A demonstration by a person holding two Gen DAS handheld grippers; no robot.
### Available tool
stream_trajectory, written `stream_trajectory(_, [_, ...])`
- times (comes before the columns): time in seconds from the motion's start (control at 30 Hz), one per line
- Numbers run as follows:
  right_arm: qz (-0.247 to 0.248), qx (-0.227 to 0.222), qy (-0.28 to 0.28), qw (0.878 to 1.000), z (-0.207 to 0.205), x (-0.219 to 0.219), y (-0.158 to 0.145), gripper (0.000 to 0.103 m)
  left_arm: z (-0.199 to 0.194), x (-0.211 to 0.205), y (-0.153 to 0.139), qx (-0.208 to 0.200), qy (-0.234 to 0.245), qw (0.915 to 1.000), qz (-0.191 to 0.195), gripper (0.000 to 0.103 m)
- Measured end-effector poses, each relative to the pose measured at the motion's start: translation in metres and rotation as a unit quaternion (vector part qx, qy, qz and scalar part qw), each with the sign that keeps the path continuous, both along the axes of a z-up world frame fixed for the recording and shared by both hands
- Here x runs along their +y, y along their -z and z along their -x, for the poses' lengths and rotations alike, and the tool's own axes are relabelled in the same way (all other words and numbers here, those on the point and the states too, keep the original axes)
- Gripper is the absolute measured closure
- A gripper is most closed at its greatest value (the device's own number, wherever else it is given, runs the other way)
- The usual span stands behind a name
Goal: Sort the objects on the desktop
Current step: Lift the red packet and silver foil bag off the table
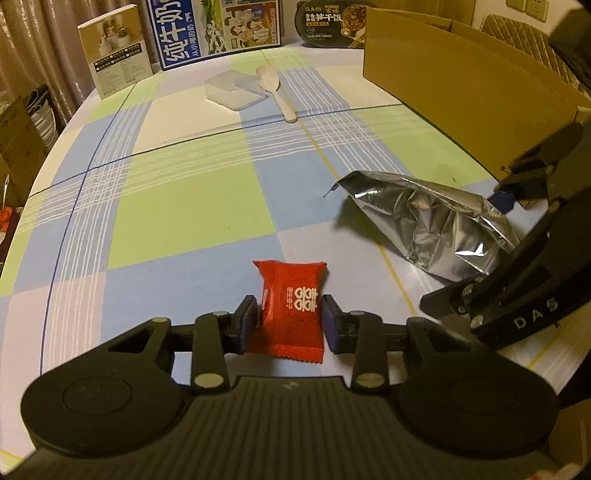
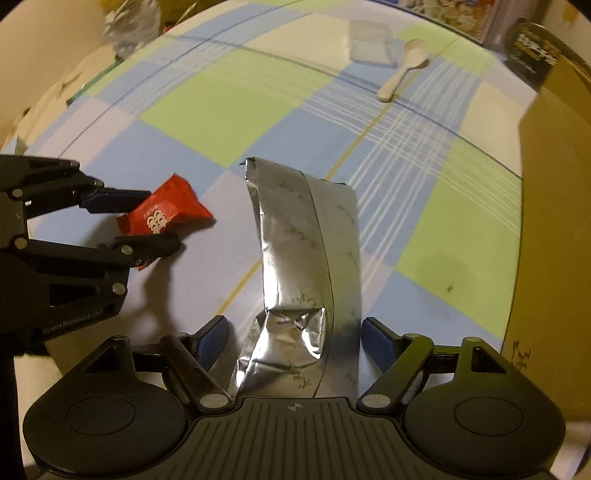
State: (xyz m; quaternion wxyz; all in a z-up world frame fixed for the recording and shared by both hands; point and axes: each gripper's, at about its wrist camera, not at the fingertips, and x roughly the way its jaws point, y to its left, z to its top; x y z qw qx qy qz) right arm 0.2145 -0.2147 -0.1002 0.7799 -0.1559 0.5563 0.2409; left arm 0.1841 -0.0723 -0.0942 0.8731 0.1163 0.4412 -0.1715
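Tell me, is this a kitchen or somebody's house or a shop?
Probably a home dining table. A checked tablecloth covers it, a curtain hangs behind, and food boxes like the milk carton stand along the back, with a white spoon lying nearby.

Sachet [image 1: 291, 308] on worktop [image 1: 184, 206] near its front edge, between the left gripper [image 1: 290, 323] pads. Foil bag [image 1: 428, 225] lies just right of the sachet, straddled by the right gripper [image 2: 291, 341]. Carton [image 1: 461, 85] along the right edge. Tub [image 1: 234, 88] and spoon [image 1: 277, 90] side by side toward the far edge; boxes [image 1: 116, 61] stand behind them.
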Motion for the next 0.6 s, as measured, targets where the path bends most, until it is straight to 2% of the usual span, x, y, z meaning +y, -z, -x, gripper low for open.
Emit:
stream_trajectory(0.1, [0.006, 0.007, 0.000, 1.000, -0.009, -0.001, -0.002, 0.039, -0.002, 0.002, 0.000, 0.008, 0.000, 1.0000, 0.004, 0.071])
stream_trajectory(0.4, [0.004, 0.003, 0.004, 1.000, -0.008, 0.002, -0.007, 0.059, -0.004, 0.004, 0.001, 0.016, -0.002, 0.9997, 0.016, 0.075])
stream_trajectory(0.6, [-0.009, -0.025, 0.027, 0.999, 0.005, -0.002, -0.014, 0.064, 0.000, 0.005, -0.002, 0.017, 0.003, 0.9998, 0.013, 0.080])
